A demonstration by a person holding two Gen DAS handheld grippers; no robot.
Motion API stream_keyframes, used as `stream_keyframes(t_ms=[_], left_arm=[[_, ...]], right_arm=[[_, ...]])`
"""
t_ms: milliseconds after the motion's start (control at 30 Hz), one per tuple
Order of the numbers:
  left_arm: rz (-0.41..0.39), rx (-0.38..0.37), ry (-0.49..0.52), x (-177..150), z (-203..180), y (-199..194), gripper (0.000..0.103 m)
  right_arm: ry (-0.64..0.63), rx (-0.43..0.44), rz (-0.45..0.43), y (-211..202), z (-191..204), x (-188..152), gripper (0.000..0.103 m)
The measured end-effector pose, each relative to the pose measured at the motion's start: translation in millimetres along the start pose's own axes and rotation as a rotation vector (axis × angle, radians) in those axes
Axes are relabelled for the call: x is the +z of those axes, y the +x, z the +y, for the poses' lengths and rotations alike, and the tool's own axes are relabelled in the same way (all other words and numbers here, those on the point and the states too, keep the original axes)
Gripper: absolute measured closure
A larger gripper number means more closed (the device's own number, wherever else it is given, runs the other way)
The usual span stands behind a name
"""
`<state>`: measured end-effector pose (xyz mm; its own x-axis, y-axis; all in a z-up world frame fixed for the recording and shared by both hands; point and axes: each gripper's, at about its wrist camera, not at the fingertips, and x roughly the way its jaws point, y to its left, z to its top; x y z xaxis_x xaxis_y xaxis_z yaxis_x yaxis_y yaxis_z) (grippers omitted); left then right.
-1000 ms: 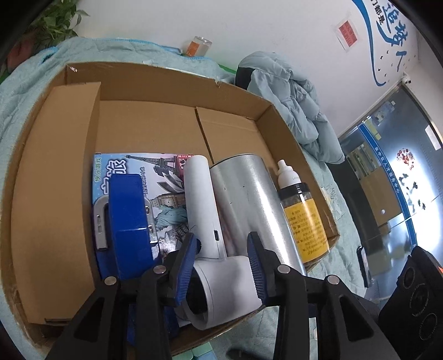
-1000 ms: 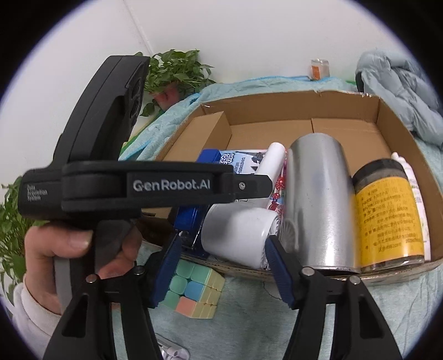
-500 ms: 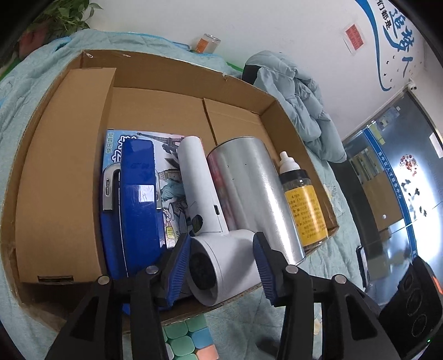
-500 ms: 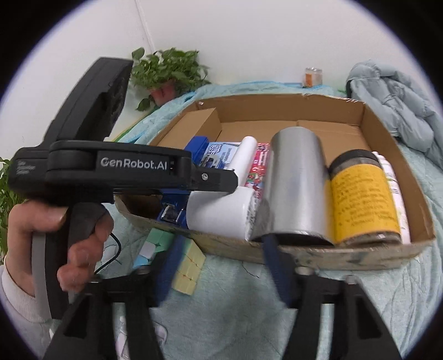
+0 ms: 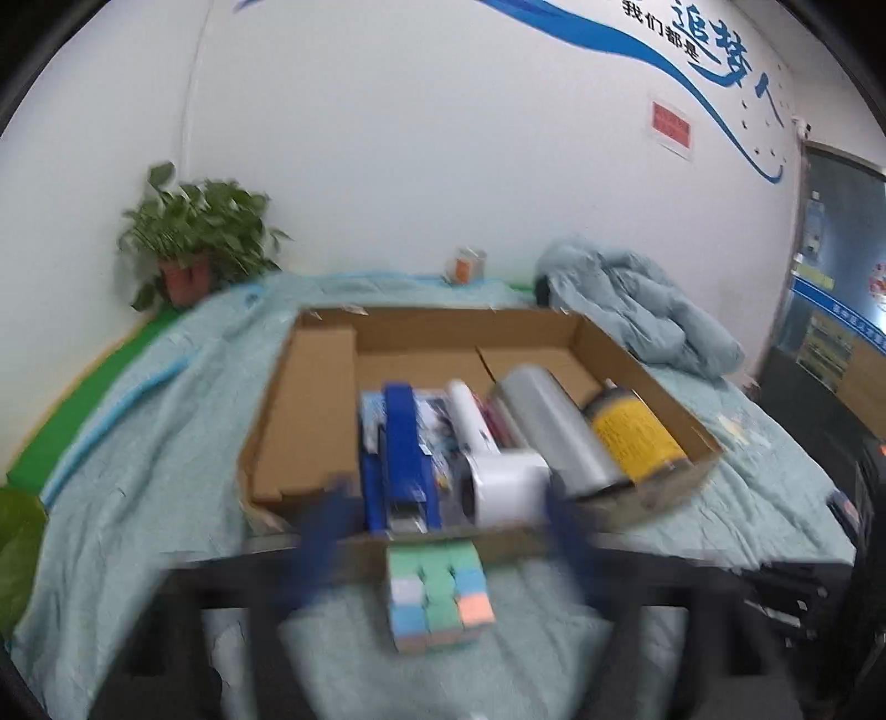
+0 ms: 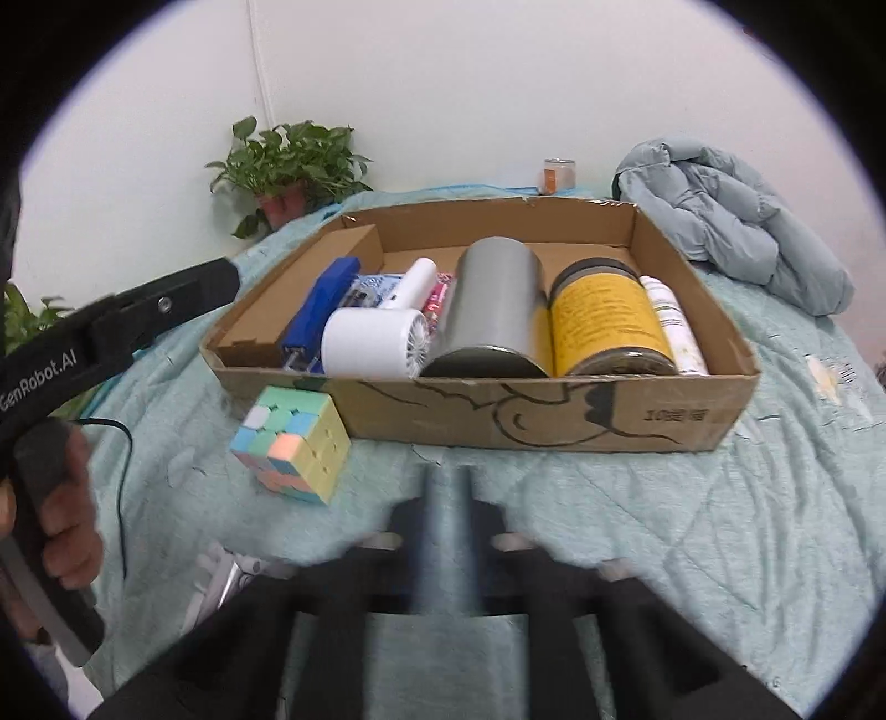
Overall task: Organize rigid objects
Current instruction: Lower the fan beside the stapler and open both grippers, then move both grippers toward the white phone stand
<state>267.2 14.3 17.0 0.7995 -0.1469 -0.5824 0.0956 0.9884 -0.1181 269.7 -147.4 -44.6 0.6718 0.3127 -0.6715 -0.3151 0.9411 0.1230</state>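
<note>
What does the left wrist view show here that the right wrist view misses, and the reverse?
Left wrist only: the blue wall lettering, a red notice, and the dark doorway.

Right wrist only: the slim white bottle beside the yellow-labelled jar, the black drawing on the cardboard box front, and the person's left hand on the left gripper's handle.

Both: the box, pastel puzzle cube outside it, silver cylinder, white hair dryer, potted plant.

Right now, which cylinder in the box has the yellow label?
The dark-capped jar, lying on its side, second from the right end of the cardboard box. The silver can on its left is bare metal; the slim bottle on its right is white.
</note>
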Motion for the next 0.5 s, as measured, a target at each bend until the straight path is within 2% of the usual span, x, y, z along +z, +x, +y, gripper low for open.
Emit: stream_keyframes(t_ms=[33, 67, 100, 133, 167, 200, 233, 267, 300, 400, 500], left_arm=[[0.052, -0.017, -0.027, -4, 1, 1, 0.1], [0.071, -0.031, -0.063, -9, 3, -2, 0.101], [0.051, -0.022, -0.063, -13, 1, -9, 0.101], [0.026, 0.001, -0.046, -16, -2, -15, 0.099], [0.002, 0.044, -0.03, -19, -6, -24, 0.077], [-0.006, 0.065, -0.034, -21, -8, -29, 0.022], [-0.019, 0.077, -0.053, -22, -7, -35, 0.0], [-0.071, 0.066, -0.088, -26, -6, -43, 0.001], [-0.079, 0.056, -0.106, -28, -3, -46, 0.0], [-0.019, 0.038, -0.127, -35, 3, -46, 0.0], [-0.052, 0.056, -0.144, -42, 15, -59, 0.0]], right_arm=[[0.0, 0.005, -0.011, -4, -1, -2, 0.1], [-0.005, 0.003, -0.028, -8, -1, -3, 0.1], [-0.01, -0.004, -0.04, -12, -2, -4, 0.099], [-0.014, -0.007, -0.052, -16, -2, -5, 0.082], [-0.017, -0.014, -0.069, -20, -3, -6, 0.045], [-0.014, -0.015, -0.094, -24, -4, -7, 0.024], [-0.009, -0.009, -0.122, -28, -5, -9, 0.009], [-0.007, -0.007, -0.157, -34, -6, -11, 0.009], [-0.012, -0.017, -0.165, -36, -6, -12, 0.009], [-0.026, -0.023, -0.164, -38, -5, -13, 0.009], [-0.027, -0.013, -0.15, -39, -5, -16, 0.009]])
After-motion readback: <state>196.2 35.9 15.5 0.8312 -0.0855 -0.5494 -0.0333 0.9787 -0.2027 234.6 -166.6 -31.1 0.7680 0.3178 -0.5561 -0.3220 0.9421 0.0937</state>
